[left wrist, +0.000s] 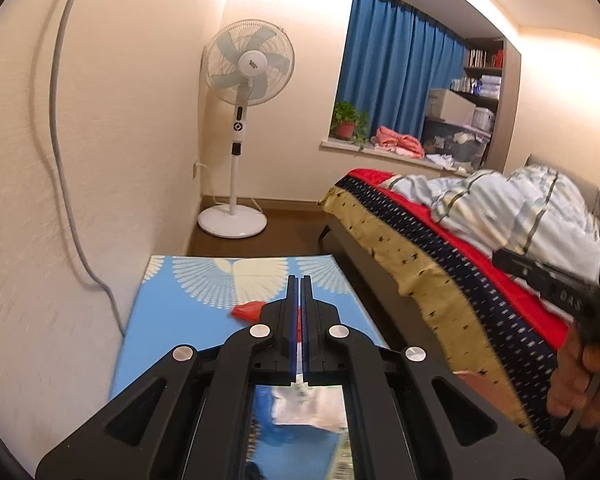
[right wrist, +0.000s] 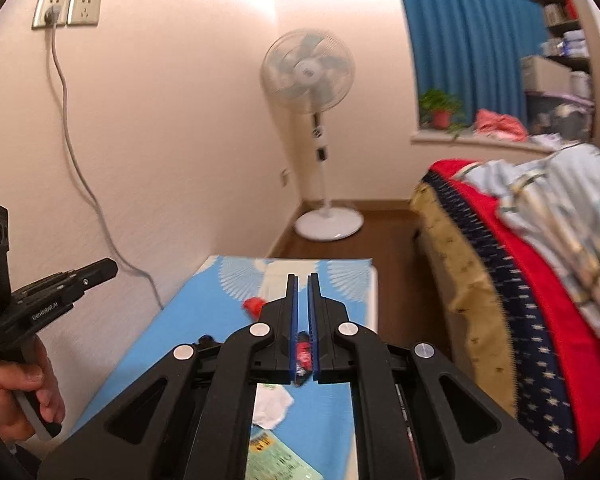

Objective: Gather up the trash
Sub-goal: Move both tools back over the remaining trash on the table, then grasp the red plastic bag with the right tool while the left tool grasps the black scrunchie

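left gripper (left wrist: 300, 280): jaws clenched, nothing between them
right gripper (right wrist: 303, 280): jaws nearly closed, pinching a small red wrapper (right wrist: 303, 350) deep in the gap, centre of frame
table (right wrist: 204, 312): blue patterned top, lower middle
trash left: red scrap (left wrist: 247, 310) mid-table; white paper (right wrist: 272, 404) and green packet (right wrist: 276, 460) at bottom
progress: one piece picked, rest uncollected; no bin in view

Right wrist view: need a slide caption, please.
Right hand-held gripper shut on a red wrapper above the blue table; white fan behind.
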`<state>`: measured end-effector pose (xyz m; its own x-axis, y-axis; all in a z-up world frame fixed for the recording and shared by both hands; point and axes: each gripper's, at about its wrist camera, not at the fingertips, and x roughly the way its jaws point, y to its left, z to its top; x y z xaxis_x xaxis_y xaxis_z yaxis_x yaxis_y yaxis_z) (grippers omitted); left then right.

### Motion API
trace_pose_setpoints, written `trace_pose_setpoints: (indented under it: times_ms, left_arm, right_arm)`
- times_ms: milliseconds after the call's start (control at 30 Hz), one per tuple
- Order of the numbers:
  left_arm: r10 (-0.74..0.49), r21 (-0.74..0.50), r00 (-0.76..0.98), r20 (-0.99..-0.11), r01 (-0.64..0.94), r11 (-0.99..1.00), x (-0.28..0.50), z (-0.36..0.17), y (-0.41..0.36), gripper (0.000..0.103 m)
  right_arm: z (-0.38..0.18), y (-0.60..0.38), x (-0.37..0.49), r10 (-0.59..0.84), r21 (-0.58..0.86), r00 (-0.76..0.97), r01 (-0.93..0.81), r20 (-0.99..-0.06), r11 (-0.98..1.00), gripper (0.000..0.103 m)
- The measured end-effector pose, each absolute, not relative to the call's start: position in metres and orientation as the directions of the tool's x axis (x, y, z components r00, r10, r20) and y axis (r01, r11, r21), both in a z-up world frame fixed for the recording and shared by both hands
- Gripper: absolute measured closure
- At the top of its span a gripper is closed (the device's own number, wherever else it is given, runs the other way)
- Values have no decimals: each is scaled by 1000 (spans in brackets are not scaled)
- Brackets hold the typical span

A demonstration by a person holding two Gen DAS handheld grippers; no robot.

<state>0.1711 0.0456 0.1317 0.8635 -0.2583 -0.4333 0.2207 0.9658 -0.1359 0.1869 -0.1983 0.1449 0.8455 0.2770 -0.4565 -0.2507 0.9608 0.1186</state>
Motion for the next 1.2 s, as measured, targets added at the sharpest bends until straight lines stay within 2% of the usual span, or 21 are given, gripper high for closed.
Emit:
trace_pose_setpoints:
  times_ms: [267,767,800,833,867,900,933,967,1200]
  left_arm:
    - [-270,-165,820,-505,215,963,210,72,71,102]
    - [-248,-261,737,-629,100,960,256,-24,114,102]
    - [-243,-260,731,-638,93,961,258,-29,116,101]
    - [-242,-262,726,-643,89,961,260,-32,117,96]
    - [-238,-262,719,-653,81,962,263,-37,118,89]
    - [-231,-259,715,-660,73,963,265,-41,119,71]
    - [-225,-258,714,-663,65,964,268,-44,121,56]
    - [-223,-260,712,-666,59,964,270,-46,122,53]
    - [-230,-271,664,-711,43,962,283,-71,124,54]
  right_arm:
    - [87,-163,249,327,80,795,-335,-511,939,96]
    - [-1,-133,333,371,196,711,-319,-598,927,96]
    - [-6,-131,338,374,204,701,-317,-607,926,93]
    - [-12,-128,345,380,219,685,-314,-621,924,85]
    - [-15,-127,349,380,226,679,-308,-628,924,58]
    - [-18,-126,352,379,231,676,-303,-632,925,44]
    - [-22,-124,356,381,234,670,-303,-637,924,44]
    - [-25,-121,360,379,231,663,-303,-646,925,44]
    - [-46,-113,384,365,255,621,-262,-694,931,44]
